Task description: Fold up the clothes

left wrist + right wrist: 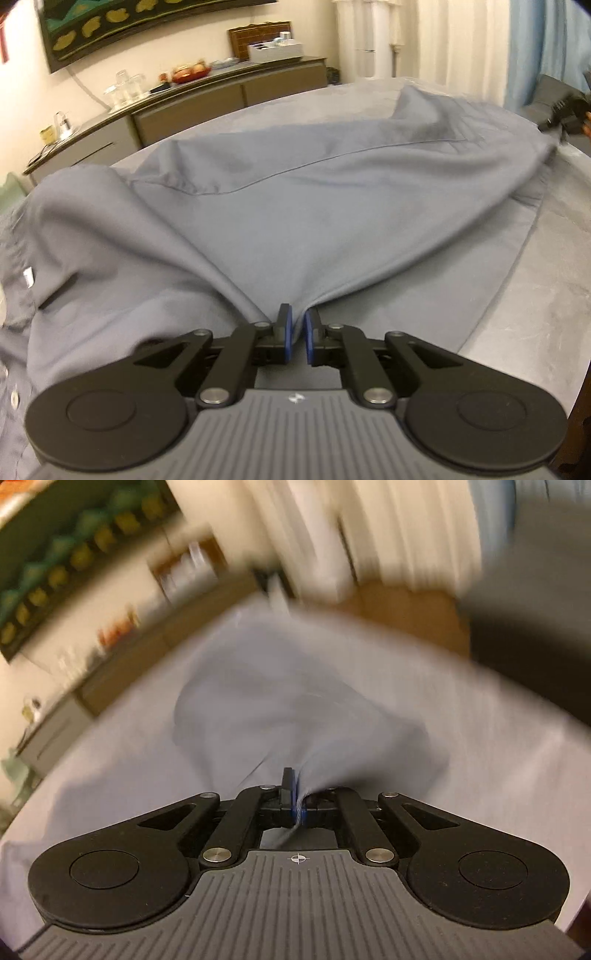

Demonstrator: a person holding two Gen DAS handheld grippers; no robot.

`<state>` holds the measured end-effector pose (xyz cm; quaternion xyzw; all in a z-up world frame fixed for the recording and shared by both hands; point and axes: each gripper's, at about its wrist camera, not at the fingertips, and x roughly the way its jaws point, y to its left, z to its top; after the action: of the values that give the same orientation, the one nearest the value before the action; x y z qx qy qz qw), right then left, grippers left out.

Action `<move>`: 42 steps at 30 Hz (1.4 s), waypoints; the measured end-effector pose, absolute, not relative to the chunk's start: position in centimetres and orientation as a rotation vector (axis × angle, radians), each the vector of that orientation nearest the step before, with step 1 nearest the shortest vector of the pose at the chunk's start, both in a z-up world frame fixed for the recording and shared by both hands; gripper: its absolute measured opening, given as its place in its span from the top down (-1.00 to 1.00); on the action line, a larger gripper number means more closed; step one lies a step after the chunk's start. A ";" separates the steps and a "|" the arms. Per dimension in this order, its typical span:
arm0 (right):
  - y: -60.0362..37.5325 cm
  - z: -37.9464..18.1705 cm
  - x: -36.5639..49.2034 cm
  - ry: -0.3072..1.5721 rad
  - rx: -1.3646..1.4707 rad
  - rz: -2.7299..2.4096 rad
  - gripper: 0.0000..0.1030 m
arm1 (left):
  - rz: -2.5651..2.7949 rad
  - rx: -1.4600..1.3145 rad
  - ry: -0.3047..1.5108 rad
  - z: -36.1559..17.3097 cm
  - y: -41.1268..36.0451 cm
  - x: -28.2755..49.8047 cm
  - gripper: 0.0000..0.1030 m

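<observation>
A grey-blue button shirt [295, 206] lies spread across the grey table [554, 280]. My left gripper [297, 319] is shut on a pinch of the shirt's near edge, and the cloth pulls into folds toward the fingers. My right gripper [297, 794] is shut on another part of the shirt [280, 701], with cloth bunched between the pads; that view is blurred by motion. The right gripper also shows in the left wrist view [567, 114] at the far right, holding the shirt's far corner.
A long dark sideboard [177, 110] with glasses, a red bowl and boxes stands against the wall behind the table. White and blue curtains [461, 40] hang at the back right. The table's round edge [576, 369] curves at the right.
</observation>
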<state>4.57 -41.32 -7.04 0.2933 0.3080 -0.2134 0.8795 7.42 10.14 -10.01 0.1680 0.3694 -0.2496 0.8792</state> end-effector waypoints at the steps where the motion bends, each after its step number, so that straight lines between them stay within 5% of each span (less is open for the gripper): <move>1: -42.1 -7.9 4.3 0.673 0.655 -0.445 0.92 | -0.518 0.342 0.770 -9.9 10.2 7.2 0.84; 10: -42.3 -9.9 4.8 0.781 0.526 -0.453 0.96 | -0.534 0.267 0.765 -9.2 11.2 4.8 0.72; 14: -42.7 -9.7 5.3 0.799 0.454 -0.507 0.87 | -0.466 0.062 0.690 -6.9 15.6 3.7 0.04; 18: -42.5 -9.2 5.3 0.818 0.356 -0.584 0.81 | -0.331 -0.210 0.648 -6.2 22.2 4.1 -0.14; 20: -41.6 -7.7 4.6 0.760 0.293 -0.667 0.25 | -0.227 -0.372 0.677 -7.1 25.8 5.2 -0.14; 23: -38.7 -4.0 2.6 0.589 0.168 -0.809 -0.27 | -0.118 -0.578 0.746 -9.3 30.2 7.1 -0.16; 28: -28.1 -0.1 0.6 0.264 -0.068 -0.659 -0.31 | -0.024 -0.683 0.790 -10.7 32.5 8.6 -0.24; 30: -22.8 -0.1 1.1 0.205 -0.152 -0.443 -0.31 | -0.051 -0.730 0.768 -10.5 32.6 8.7 -0.55; 32: -16.3 -1.5 2.3 0.242 -0.260 -0.182 -0.49 | -0.060 -0.740 0.788 -10.7 32.4 9.4 -0.79; 36: -3.9 -5.0 3.3 0.307 -0.519 0.258 -0.54 | -0.046 -0.760 0.860 -11.8 31.8 12.5 -0.81; 38: 0.5 -6.5 3.8 0.337 -0.608 0.411 -0.60 | -0.046 -0.760 0.879 -12.2 31.4 13.9 -0.68; 41: 4.2 -9.0 5.8 0.440 -0.677 0.544 -0.43 | -0.084 -0.736 0.903 -12.6 30.6 15.4 0.98; 42: 5.0 -9.8 6.4 0.475 -0.690 0.582 -0.34 | -0.099 -0.728 0.911 -12.7 30.3 15.9 0.96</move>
<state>6.42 4.98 -9.77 -0.3305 0.2272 0.2784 0.8727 15.92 30.35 -12.75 -0.3434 0.4298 -0.0466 0.8338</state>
